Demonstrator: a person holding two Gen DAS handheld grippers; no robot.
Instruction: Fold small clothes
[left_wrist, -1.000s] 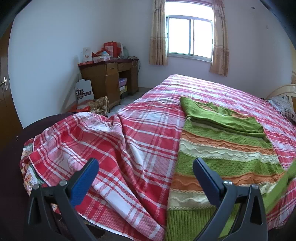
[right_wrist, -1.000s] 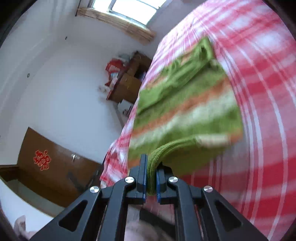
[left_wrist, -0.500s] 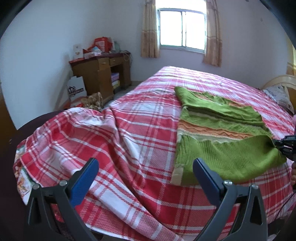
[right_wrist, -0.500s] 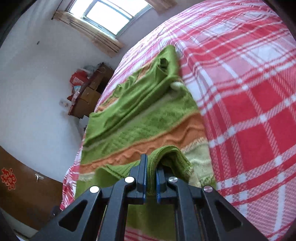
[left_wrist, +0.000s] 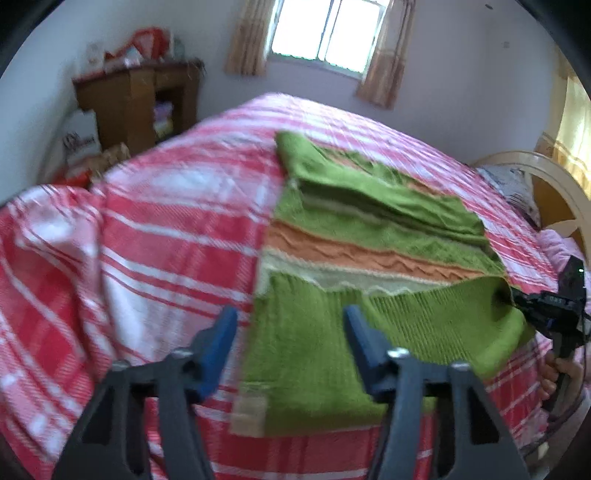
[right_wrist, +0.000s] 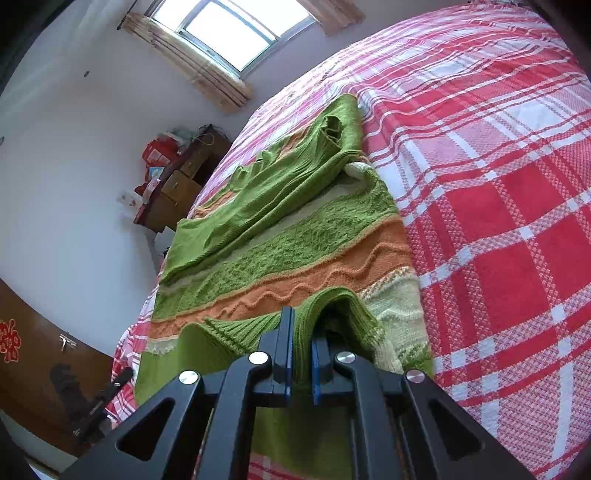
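On the bed, over a red-and-white plaid bedspread (left_wrist: 177, 236), one knitted sweater (left_wrist: 369, 258) is laid flat, striped in green, orange and cream; a green sleeve (right_wrist: 258, 199) is folded across its upper part; the ribbed green hem (left_wrist: 332, 354) is turned up over the cream band, so that the lower part lies doubled.

Right gripper (right_wrist: 301, 350): jaws closed tight on a fold of the ribbed hem, the knit pinched between the blue pads and arching up just ahead of them; in the left wrist view it is seen at the right edge, at the hem's far corner, with a hand (left_wrist: 565, 373) on its grip.

Left gripper (left_wrist: 290, 325): jaws have just been closing and stand partly apart; blue fingers (left_wrist: 218, 350) straddle the left edge of the doubled hem; whether the pads touch the cloth cannot be told, the view being blurred.

Beyond the bed: a wooden desk (left_wrist: 136, 107) with red packages on top, against the wall; a curtained window (left_wrist: 325, 37); a pale headboard (left_wrist: 546, 184) at the right.
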